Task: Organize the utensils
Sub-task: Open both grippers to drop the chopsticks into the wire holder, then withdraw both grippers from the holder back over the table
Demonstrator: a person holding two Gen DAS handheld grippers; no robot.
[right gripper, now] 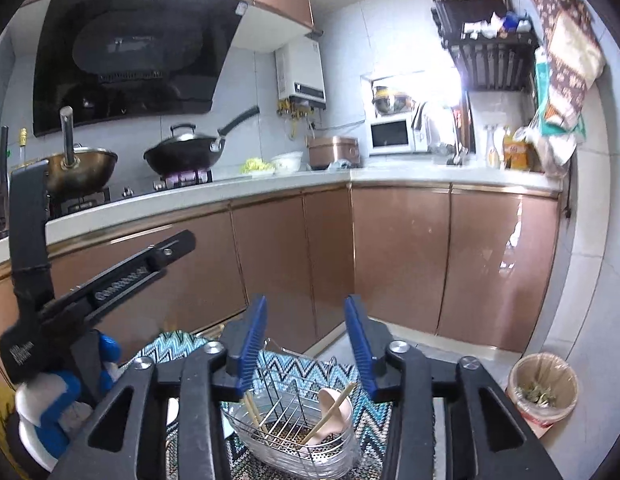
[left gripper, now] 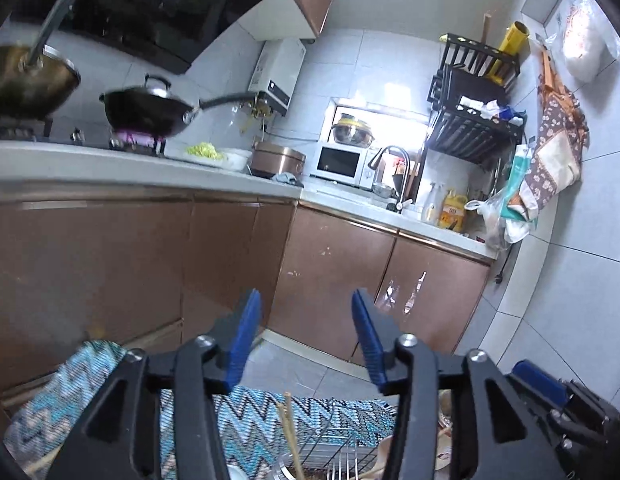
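Note:
A wire utensil basket [right gripper: 294, 432] stands on a zigzag-patterned cloth [right gripper: 365, 408] just below my right gripper [right gripper: 306, 308]. Wooden chopsticks [right gripper: 254, 408] lean in its left part; a pale spoon [right gripper: 333, 404] and another chopstick [right gripper: 329, 412] sit in its right part. My right gripper is open with nothing between its blue pads [right gripper: 254, 332]. In the left wrist view my left gripper [left gripper: 308, 300] is open and empty too, above the same basket [left gripper: 329, 444], where a chopstick [left gripper: 290, 432] and fork tines [left gripper: 341, 468] show. The left gripper's body [right gripper: 70, 300] and a gloved hand [right gripper: 58, 400] appear at the right view's left.
Brown cabinets [right gripper: 389, 256] under a white counter [right gripper: 270, 184] face both grippers. On the counter stand a lit stove with a black wok [right gripper: 186, 152], a metal pot [right gripper: 78, 168], a rice cooker [right gripper: 333, 150] and a microwave [right gripper: 393, 136]. A lined waste bin [right gripper: 543, 392] stands at the right.

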